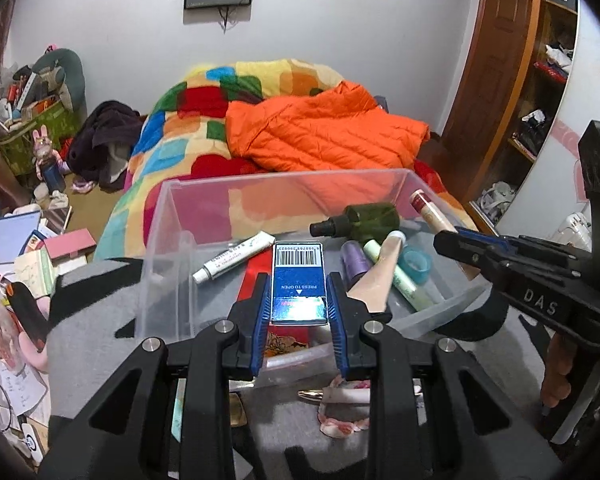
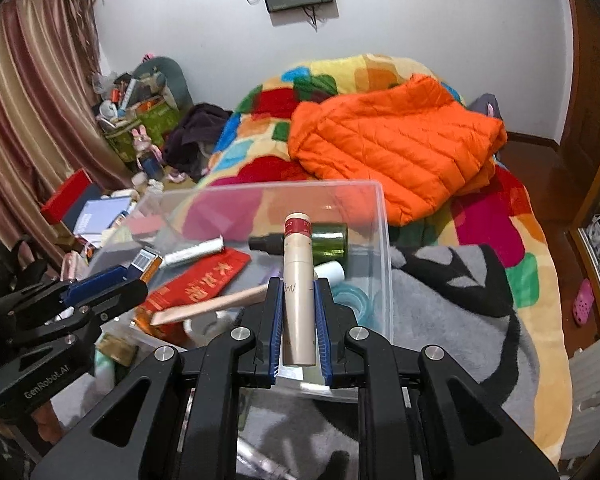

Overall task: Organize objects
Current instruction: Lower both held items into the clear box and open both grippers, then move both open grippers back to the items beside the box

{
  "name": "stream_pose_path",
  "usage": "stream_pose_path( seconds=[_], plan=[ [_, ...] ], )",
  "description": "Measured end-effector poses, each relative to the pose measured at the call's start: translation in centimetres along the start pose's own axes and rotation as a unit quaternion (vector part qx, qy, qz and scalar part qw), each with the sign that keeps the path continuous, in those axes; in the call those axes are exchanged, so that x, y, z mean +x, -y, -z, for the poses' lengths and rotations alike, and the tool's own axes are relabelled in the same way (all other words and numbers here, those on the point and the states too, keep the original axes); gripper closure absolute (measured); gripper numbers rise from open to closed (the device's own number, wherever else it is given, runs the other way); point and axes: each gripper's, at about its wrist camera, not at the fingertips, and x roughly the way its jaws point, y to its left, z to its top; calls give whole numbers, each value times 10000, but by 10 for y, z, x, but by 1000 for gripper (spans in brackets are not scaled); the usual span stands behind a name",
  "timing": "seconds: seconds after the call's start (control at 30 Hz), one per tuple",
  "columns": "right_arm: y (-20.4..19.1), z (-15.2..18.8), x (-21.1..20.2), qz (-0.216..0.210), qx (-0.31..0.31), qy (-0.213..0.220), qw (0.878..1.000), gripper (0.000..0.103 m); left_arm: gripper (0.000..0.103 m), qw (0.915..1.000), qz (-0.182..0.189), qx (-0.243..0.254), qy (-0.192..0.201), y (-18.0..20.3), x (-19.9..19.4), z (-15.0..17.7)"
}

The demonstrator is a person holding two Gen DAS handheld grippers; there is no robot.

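A clear plastic bin (image 1: 168,232) sits on a grey blanket and holds a green spray bottle (image 1: 370,220), a white tube (image 1: 236,256), a purple bottle (image 1: 354,260), a teal tape roll (image 1: 416,265) and a red packet (image 2: 204,282). My left gripper (image 1: 299,300) is shut on a small blue box with a barcode (image 1: 299,280), held over the bin. My right gripper (image 2: 299,312) is shut on a beige tube with a red band (image 2: 298,276), held over the bin's near right part (image 2: 384,240). The right gripper also shows in the left wrist view (image 1: 476,246).
A colourful quilt (image 1: 188,128) and an orange down jacket (image 1: 324,128) lie on the bed behind the bin. A gold clip and a floral scrunchie (image 1: 340,408) lie on the blanket in front. Cluttered boxes and books (image 1: 28,248) are at the left, a wooden shelf (image 1: 540,80) at the right.
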Motion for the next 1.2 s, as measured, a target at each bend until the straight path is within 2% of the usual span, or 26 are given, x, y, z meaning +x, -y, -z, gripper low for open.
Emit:
stream_pose_path(
  seconds=[0.23, 0.4, 0.5, 0.53, 0.57, 0.7, 0.77, 0.87, 1.03, 1.2],
  plan=[
    [-3, 6, 14, 86, -144, -224, 9996, 89, 76, 9999, -21, -18, -114, -2, 11, 2],
    [-3, 8, 9, 126, -201, -218, 9995, 89, 75, 10000, -15, -30, -82, -2, 8, 3],
    [-2, 7, 6, 87, -196, -237, 9995, 86, 69, 10000, 9, -40, -42, -2, 2, 3],
    [-2, 7, 3, 66, -188, -221, 9996, 83, 63, 10000, -1, -40, -10, -2, -1, 3],
    [-2, 6, 1, 49, -181, -200, 9996, 81, 58, 10000, -11, -41, 39, -1, -5, 3],
    [-4, 7, -16, -67, -202, -63, 9998, 73, 49, 9996, -11, -56, 259, -2, -25, 1],
    [-6, 8, -25, -130, -244, -2, 9996, 71, 40, 9992, -65, -58, 395, -5, -37, 1],
    [-8, 11, -38, -199, -339, 77, 9992, 67, 33, 9985, -143, -65, 524, -10, -51, 3],
    [-13, 24, -53, -255, -551, 82, 9981, 62, 29, 9987, -276, -64, 421, -22, -62, 19],
    [-20, 47, -53, -350, -738, -142, 9966, 62, 29, 9992, -395, -36, -9, -31, -53, 49]
  ],
)
